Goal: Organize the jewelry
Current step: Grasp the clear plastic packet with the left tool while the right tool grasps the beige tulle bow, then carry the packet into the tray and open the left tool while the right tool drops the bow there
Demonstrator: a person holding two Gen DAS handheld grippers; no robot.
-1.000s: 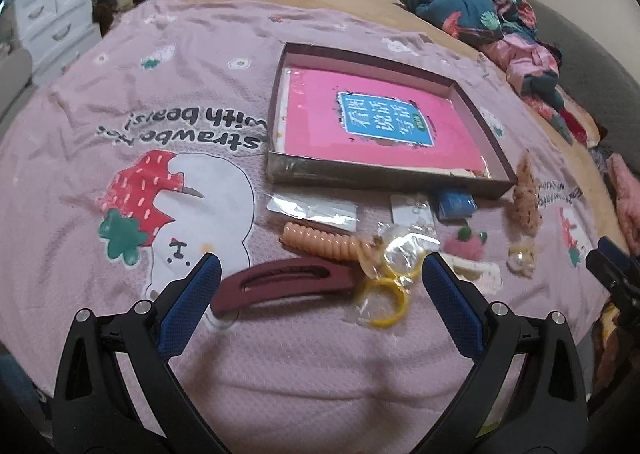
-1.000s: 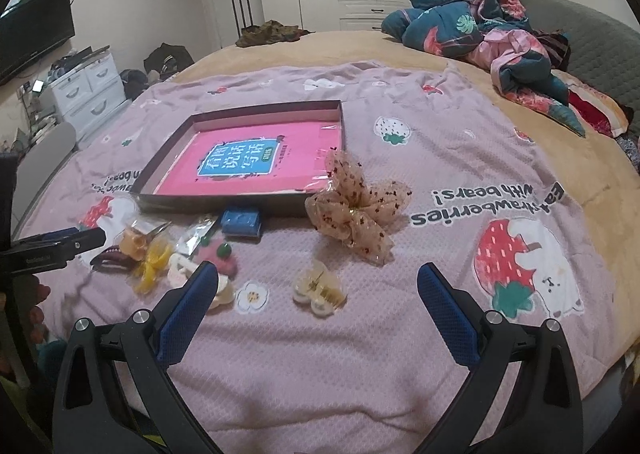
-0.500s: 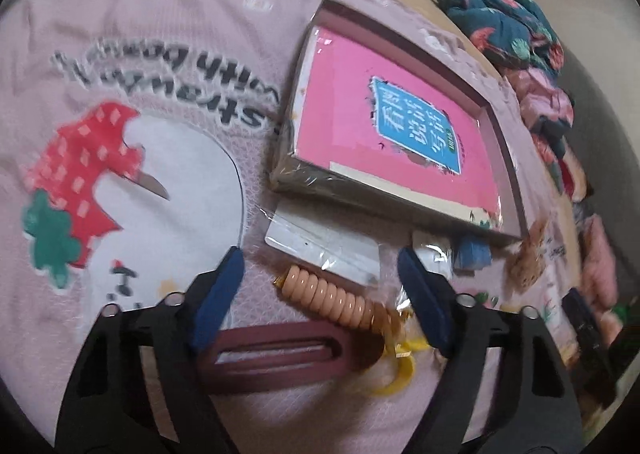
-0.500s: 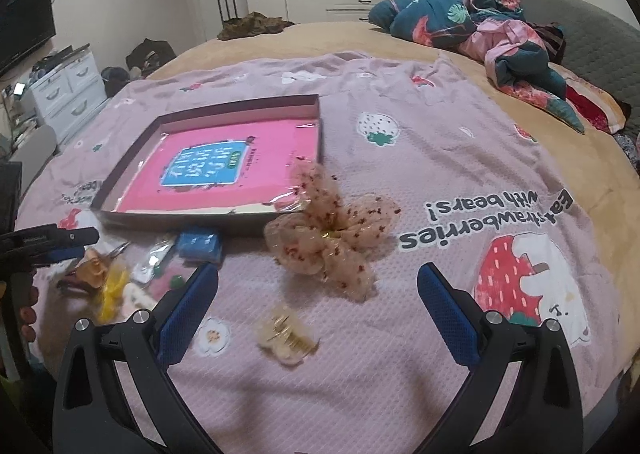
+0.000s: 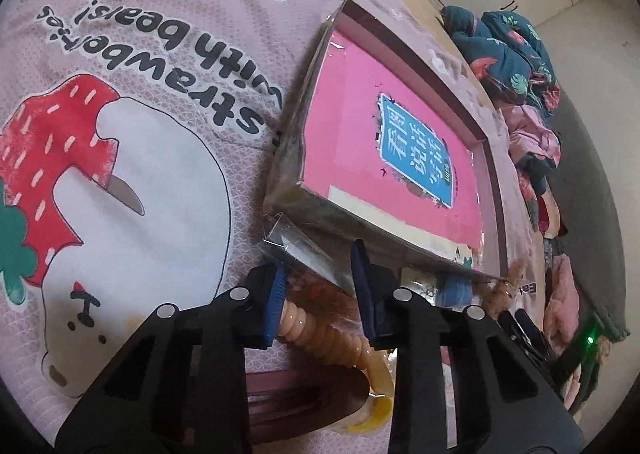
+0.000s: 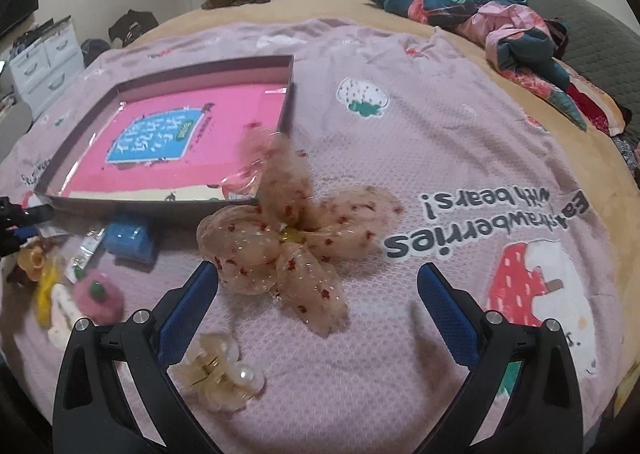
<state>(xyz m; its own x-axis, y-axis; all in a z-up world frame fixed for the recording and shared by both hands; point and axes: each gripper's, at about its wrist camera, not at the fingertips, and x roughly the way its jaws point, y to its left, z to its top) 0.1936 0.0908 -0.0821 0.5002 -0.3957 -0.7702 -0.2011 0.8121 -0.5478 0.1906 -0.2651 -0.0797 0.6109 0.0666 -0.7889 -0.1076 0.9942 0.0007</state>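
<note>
Left gripper (image 5: 318,288) now narrowed around clear packet (image 5: 308,250) beside tray (image 5: 292,142); right gripper (image 6: 318,304) spread near bow (image 6: 288,234).

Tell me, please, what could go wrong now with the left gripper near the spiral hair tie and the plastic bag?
The left gripper is closing over the spiral hair tie with the clear plastic bag also between its pads, so it may pinch both. The box wall is close ahead; pushing forward could shove it.
</note>
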